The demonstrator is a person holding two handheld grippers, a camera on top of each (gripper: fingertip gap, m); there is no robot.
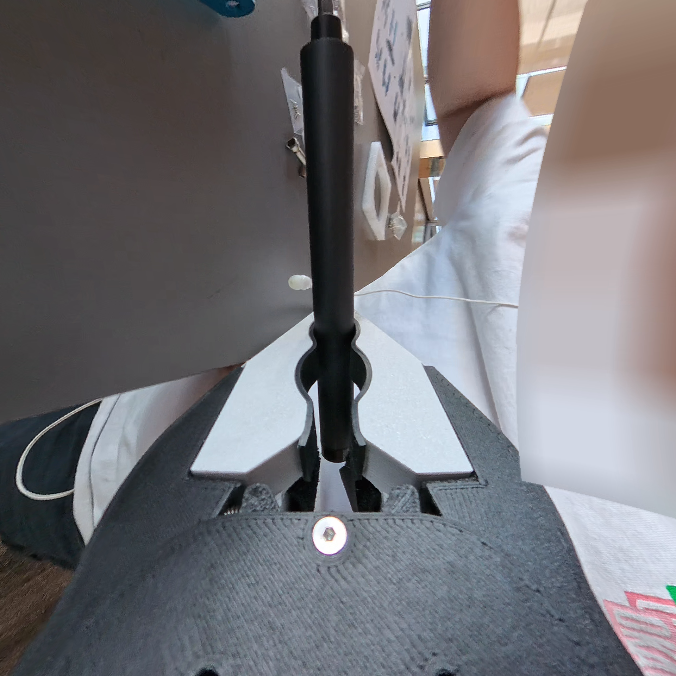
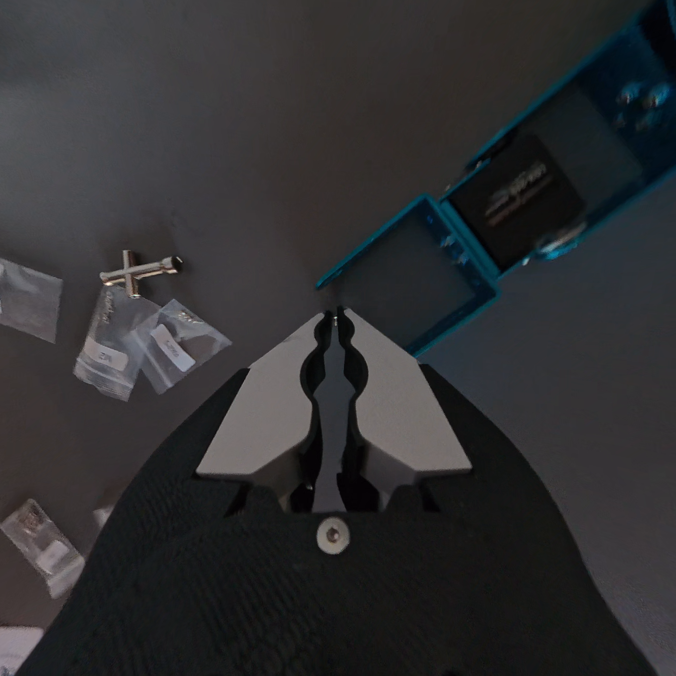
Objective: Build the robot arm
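Note:
My left gripper (image 1: 332, 329) is shut on a long black cylindrical tool (image 1: 327, 164). The tool runs forward between the fingers, and its metal tip leaves the top of the left wrist view over the grey table (image 1: 146, 183). My right gripper (image 2: 333, 315) is shut on a tiny silver screw (image 2: 334, 319) pinched at its very fingertips. It hovers just beside the near corner of a teal metal bracket (image 2: 468, 248). The bracket lies on the dark table and holds a black block (image 2: 512, 197).
A silver cross-shaped wrench (image 2: 135, 272) and several small clear bags (image 2: 146, 347) lie left of the right gripper. In the left wrist view a white hexagonal ring (image 1: 376, 194), a printed sheet (image 1: 395, 73) and a person in a white shirt (image 1: 475, 256) sit to the right. My hands' fingertips stand some 20 centimeters from each other. The silver cross-shaped wrench (image 2: 135, 272) lies some 11 centimeters from my right tips, 20 centimeters from my left tips.

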